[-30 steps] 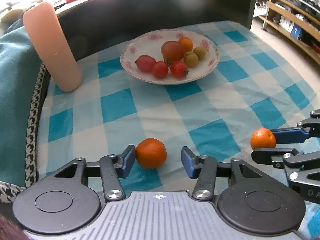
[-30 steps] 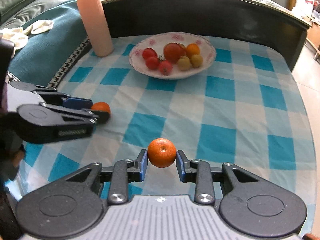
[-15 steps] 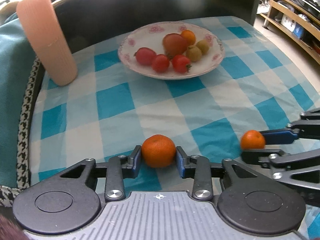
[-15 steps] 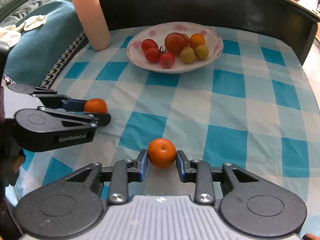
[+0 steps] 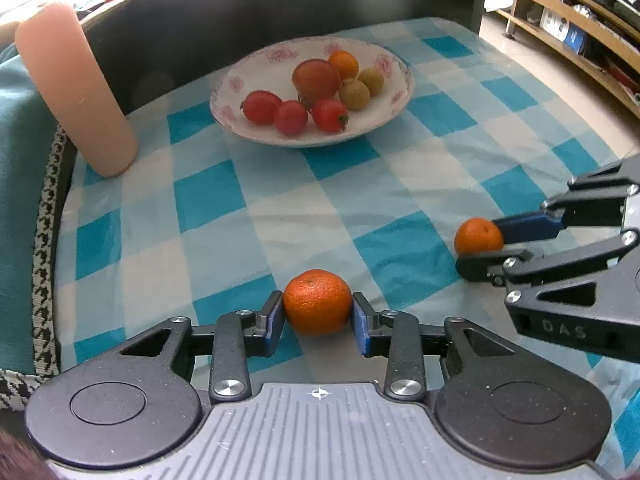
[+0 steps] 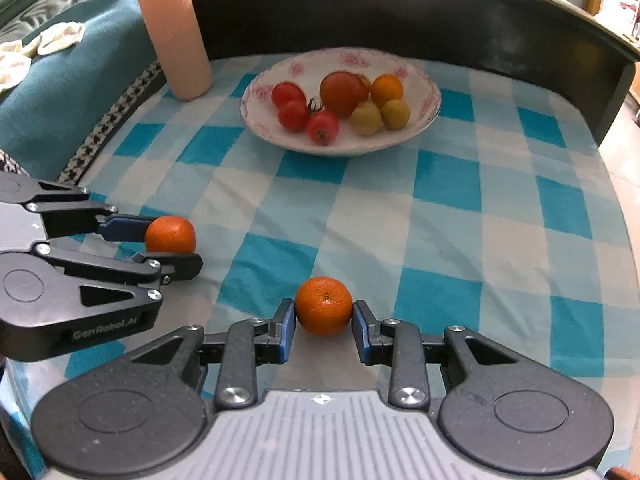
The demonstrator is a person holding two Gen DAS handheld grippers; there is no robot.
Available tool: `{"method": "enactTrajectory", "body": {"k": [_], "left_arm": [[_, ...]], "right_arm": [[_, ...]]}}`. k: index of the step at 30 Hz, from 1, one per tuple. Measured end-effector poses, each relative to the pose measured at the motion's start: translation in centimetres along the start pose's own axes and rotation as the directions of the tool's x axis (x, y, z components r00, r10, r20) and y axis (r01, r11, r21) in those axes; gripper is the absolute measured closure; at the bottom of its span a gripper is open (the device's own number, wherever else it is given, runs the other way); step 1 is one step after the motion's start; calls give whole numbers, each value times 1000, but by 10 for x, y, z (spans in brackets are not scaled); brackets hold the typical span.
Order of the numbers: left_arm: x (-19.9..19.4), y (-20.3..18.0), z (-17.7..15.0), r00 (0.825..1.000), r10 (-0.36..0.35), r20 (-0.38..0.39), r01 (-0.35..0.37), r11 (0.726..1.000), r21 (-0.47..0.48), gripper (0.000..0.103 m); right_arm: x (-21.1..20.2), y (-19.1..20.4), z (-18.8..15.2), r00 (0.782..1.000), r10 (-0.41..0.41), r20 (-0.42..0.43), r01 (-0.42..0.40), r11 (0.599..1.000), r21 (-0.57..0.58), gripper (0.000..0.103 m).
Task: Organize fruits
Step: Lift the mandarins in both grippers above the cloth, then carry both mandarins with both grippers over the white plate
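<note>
Checked cloth (image 5: pixel 208 204) in blue and white covers the table from edge to edge, with a dark curved backrest (image 6: pixel 400 12) rising behind it and teal fabric (image 6: pixel 60 92) lying off the left side. Near the far left corner stands a tall ribbed pink cylinder (image 5: pixel 74 88), upright on the cloth.

Toward the back sits a white plate (image 5: pixel 256 128) with a pink floral rim. It holds one large red fruit (image 5: pixel 316 79), three small red tomatoes (image 5: pixel 291 117), two yellow-green fruits (image 5: pixel 354 94) and a small orange fruit (image 5: pixel 343 65) at the rear.

Closer in, the left gripper (image 5: pixel 318 314) is clamped on a mandarin (image 5: pixel 317 301), its blue pads pressing both sides of the fruit just above the cloth. The right gripper (image 6: pixel 324 318) grips a second mandarin (image 6: pixel 324 306) the same way, pads tight against its sides. Each tool shows from the side in the other's camera, fruit at its tip. Both mandarins sit near the front of the table, well apart from the plate and side by side with a gap between them.
</note>
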State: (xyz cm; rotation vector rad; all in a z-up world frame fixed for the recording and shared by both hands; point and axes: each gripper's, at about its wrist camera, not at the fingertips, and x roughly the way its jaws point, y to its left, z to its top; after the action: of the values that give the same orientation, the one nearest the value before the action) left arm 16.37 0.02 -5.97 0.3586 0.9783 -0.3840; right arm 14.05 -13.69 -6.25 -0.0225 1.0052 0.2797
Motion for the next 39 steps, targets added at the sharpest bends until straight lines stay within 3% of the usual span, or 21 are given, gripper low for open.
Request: {"method": "enactTrajectory", "body": {"k": [18,22,28,31,34,39], "left_arm": [[0,-3,0,1000,26,4,-26,999,30,47],[1,-4,0,1000,-2,3,2,999,35,36],[0,-8,0,1000,0,11,0,998,60,39],[-1,-9,0,1000,-20,11,19,998,62,47],[-2,-11,-1,1000,5,17,-7,997,80,59],[-6,0,-1,1000,-24,19,24,999,30,60]], "right_arm": [[1,2,0,1000,0,3,0,1000,-21,57],[1,1,0,1000,3,2,-3,1000,-18,57],[1,-1,0,1000,9,1,-9,1000,-13,57],[0,-2,-1,1000,11,3,-11,1000,-9,57],[-1,-3,-3,1000,3,5,-3,1000,-19,57],[-5,-3,-3,1000,17,22,-17,1000,-11,57]]}}
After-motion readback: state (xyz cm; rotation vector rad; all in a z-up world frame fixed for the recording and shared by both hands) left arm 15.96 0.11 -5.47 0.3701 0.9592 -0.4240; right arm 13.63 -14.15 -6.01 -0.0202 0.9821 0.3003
